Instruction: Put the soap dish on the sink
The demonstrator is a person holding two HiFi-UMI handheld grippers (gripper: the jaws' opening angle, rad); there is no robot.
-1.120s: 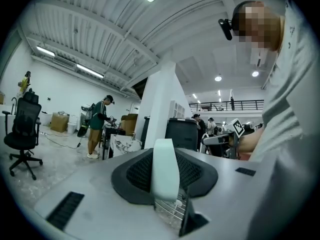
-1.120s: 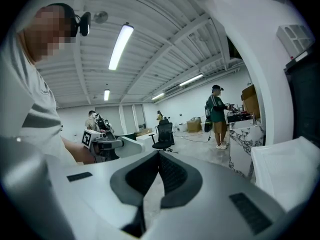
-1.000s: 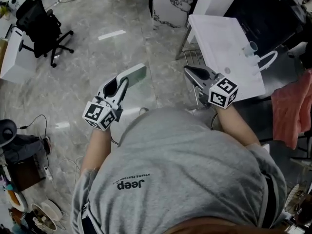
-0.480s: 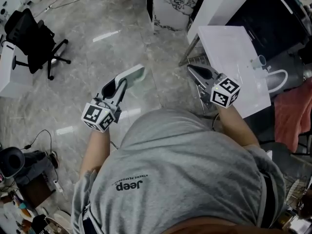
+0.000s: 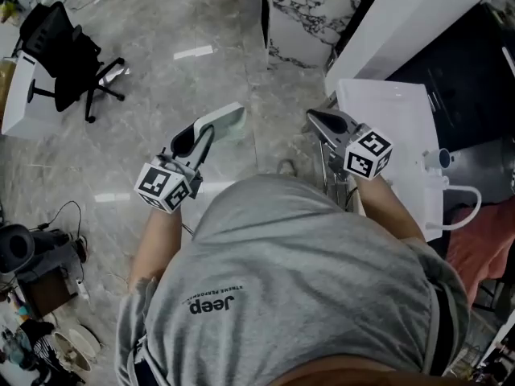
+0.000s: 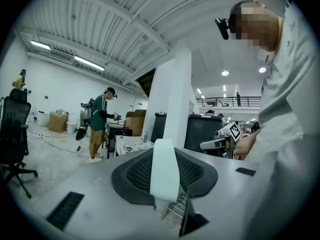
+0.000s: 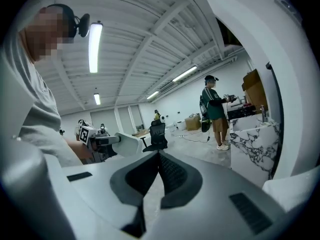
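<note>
One white sink (image 5: 386,135) has shifted lower at frame right and is now near right tongs (image 5: 315,119), clenched, empty. Left tongs (image 5: 211,129) still grasping soap dish (image 5: 225,119), upper centre, over floor (image 5: 161,87). Approach ongoing, placement pending.

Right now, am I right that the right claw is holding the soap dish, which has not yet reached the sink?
Not quite: the left claw holds the soap dish, and the left gripper view shows it clamped between the jaws. The right claw is shut on nothing. The dish has indeed not yet reached the sink.
</note>
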